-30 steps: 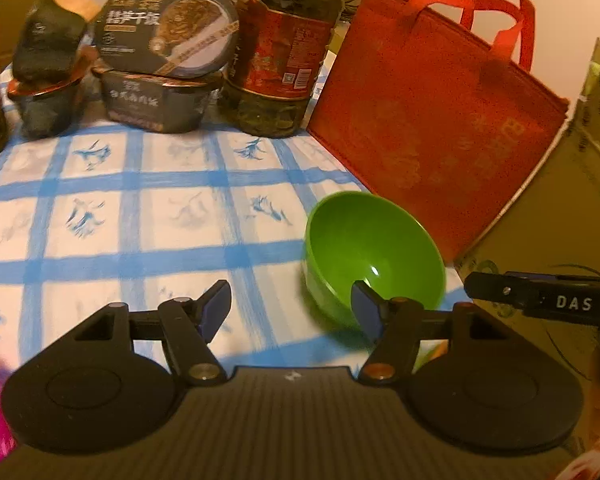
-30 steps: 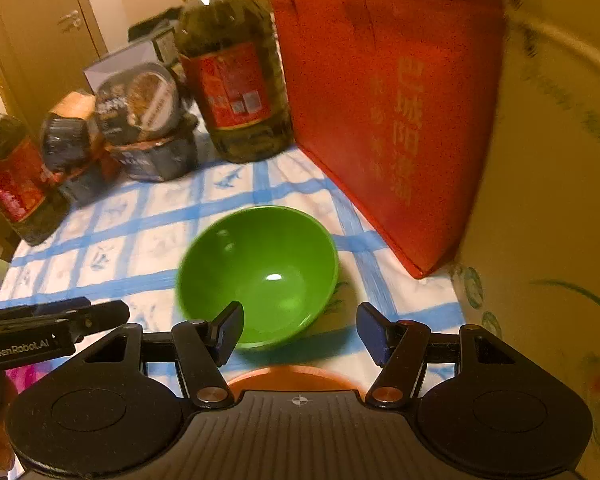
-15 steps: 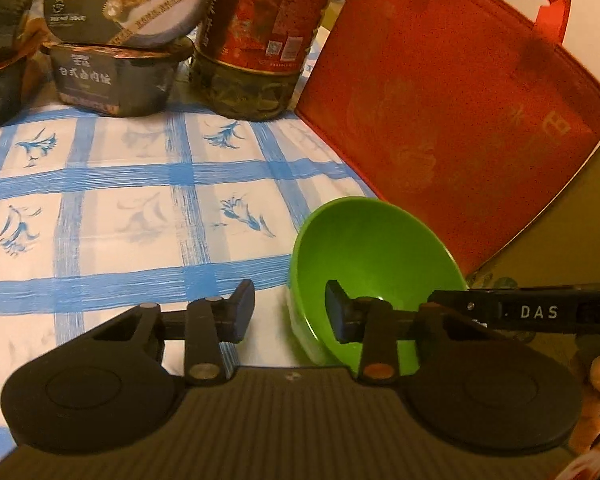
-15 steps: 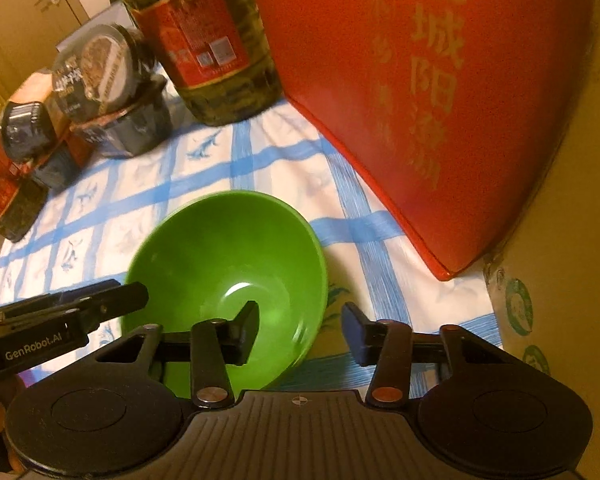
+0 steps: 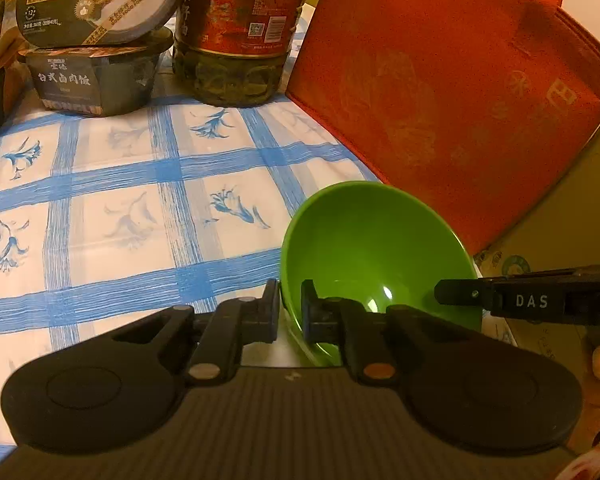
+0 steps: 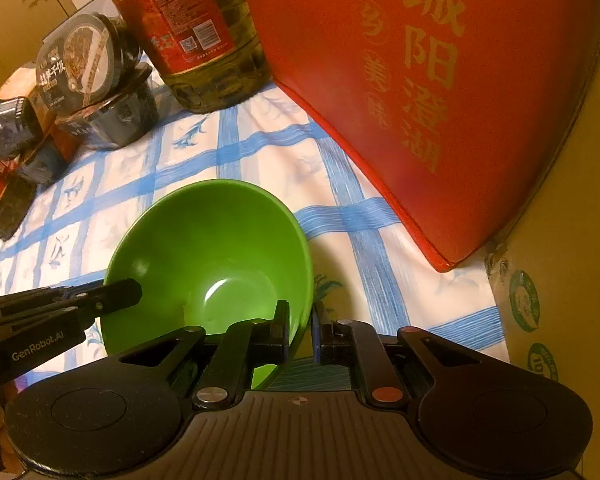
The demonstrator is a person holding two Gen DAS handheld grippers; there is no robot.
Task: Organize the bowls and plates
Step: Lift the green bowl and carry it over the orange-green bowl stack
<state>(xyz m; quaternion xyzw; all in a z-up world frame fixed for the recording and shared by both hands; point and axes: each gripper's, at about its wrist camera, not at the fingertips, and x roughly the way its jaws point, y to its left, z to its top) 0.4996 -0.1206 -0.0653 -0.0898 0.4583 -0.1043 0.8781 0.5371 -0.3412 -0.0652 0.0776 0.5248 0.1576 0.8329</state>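
Note:
A green bowl (image 5: 372,248) sits on the blue-checked tablecloth (image 5: 120,208) near the red bag. My left gripper (image 5: 290,310) is shut on the bowl's left rim, one finger inside and one outside. My right gripper (image 6: 300,320) is shut on the bowl's (image 6: 208,248) right rim in the same way. Each gripper shows in the other's view: the right one at the right edge of the left wrist view (image 5: 540,300), the left one at the left edge of the right wrist view (image 6: 60,304).
A red tote bag (image 5: 440,92) stands right behind the bowl. A cardboard box (image 6: 572,240) is on the right. A large oil bottle (image 5: 236,32) and stacked instant-meal tubs (image 5: 96,40) stand at the back of the cloth.
Both grippers have moved in on the bowl and closed on opposite sides of its rim; one second ago both were open and short of it.

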